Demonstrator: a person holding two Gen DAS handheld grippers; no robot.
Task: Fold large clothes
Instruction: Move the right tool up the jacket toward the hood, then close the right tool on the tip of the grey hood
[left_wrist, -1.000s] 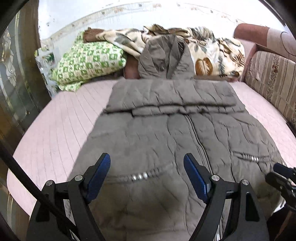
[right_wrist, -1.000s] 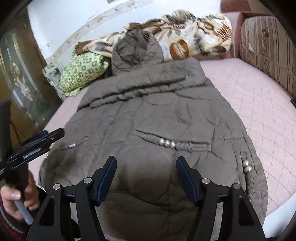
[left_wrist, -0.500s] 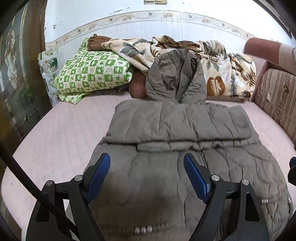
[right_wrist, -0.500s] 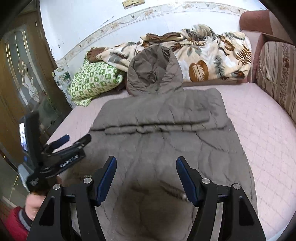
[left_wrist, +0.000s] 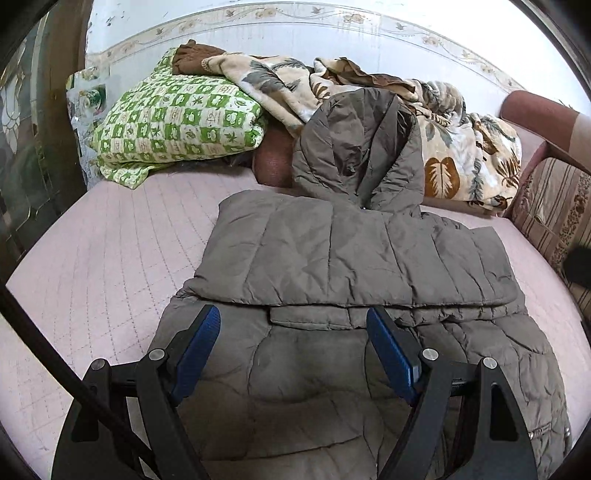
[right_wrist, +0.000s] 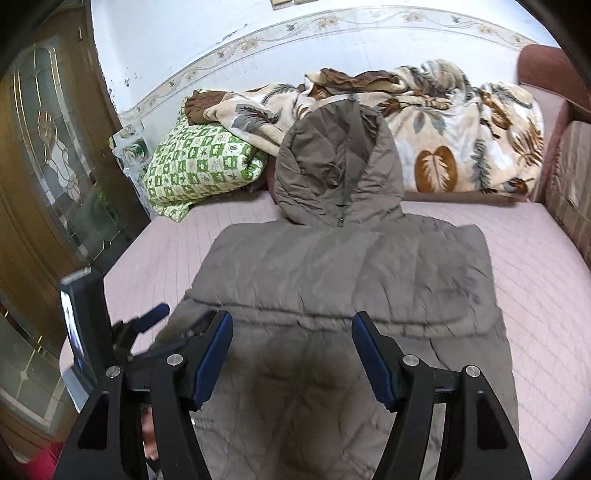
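Coat (left_wrist: 325, 258) is lying spread on the pink bed (left_wrist: 110, 266), its hood (left_wrist: 362, 144) propped against the leaf-print blanket (left_wrist: 465, 162) at the far end, and its sleeves already appear folded across the chest as one padded band. The hem half is lying nearest the cameras, under both tools.

The left tool (left_wrist: 291, 354) is hanging over the left part of the lower body with its blue pads spread and nothing between them. The right tool (right_wrist: 291, 350) is hanging over the middle of the coat, likewise spread and carrying nothing; in its view the left tool is showing at the coat's left edge.

Judging from this, the step in hand is bringing the hem up over the sleeve band, and it is not yet begun. To do it well, each tool should be going down to one bottom corner and pinching through both layers, since the puffy fabric is likely to slip out of a shallow bite. Both corners should be lifting together and travelling evenly toward the hood, so that the fold line is staying straight and the sleeves are not being dragged out. Laying the hem down level with the shoulders should be giving a tidy rectangle. The green pillow (left_wrist: 177, 122) is lying well clear.
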